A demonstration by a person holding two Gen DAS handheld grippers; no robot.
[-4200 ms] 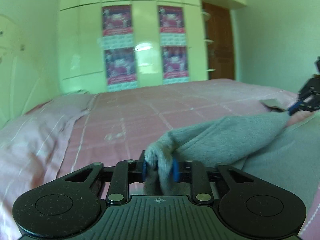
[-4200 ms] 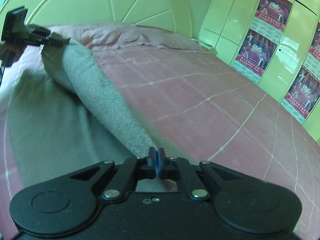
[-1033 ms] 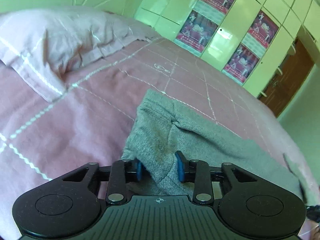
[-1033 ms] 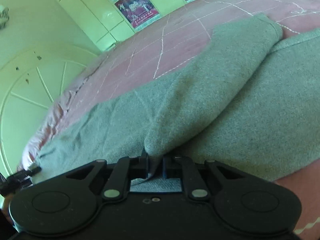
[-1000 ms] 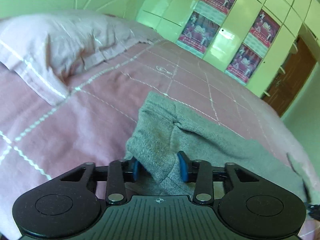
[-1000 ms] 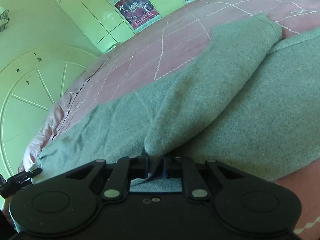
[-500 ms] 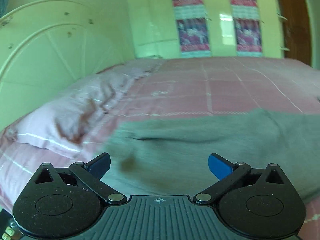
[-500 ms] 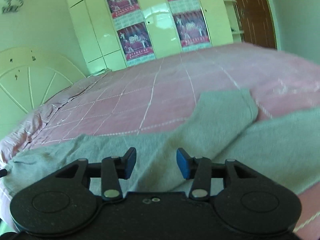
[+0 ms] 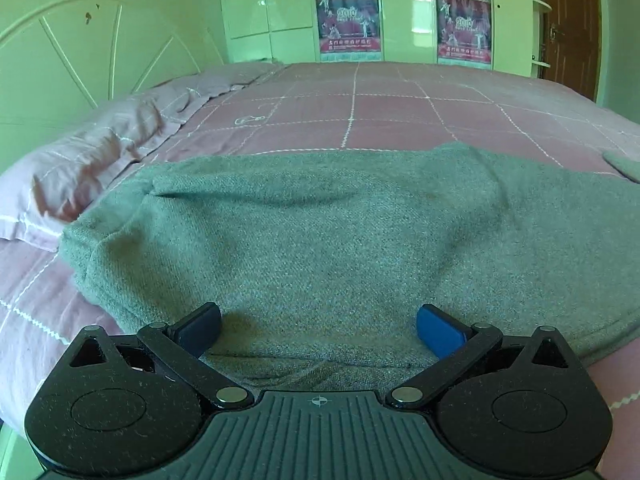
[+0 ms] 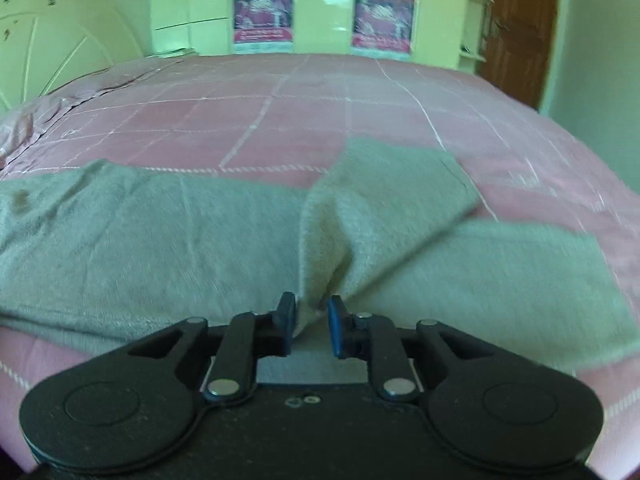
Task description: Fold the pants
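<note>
Grey pants (image 9: 320, 232) lie spread across the pink bed (image 9: 380, 108). My left gripper (image 9: 319, 330) hovers over their near edge, open wide, and its blue pads hold nothing. In the right wrist view the pants (image 10: 160, 240) stretch left to right, with one folded-over flap (image 10: 392, 184) angled toward the far right. My right gripper (image 10: 311, 320) is closing its jaws on a raised ridge of the grey cloth at the near edge. The fabric tents up between the pads.
A pink pillow (image 9: 80, 168) lies at the left by the pale green headboard (image 9: 80, 60). Wardrobe doors with posters (image 9: 400, 8) stand behind the bed, and a brown door (image 9: 568, 20) is at the far right. Pink sheet shows beyond the pants.
The left gripper let go of the pants' corner, opened wide and swung to face the wardrobe. The right gripper released its fold, opened, rolled level and has closed on a cloth ridge.
</note>
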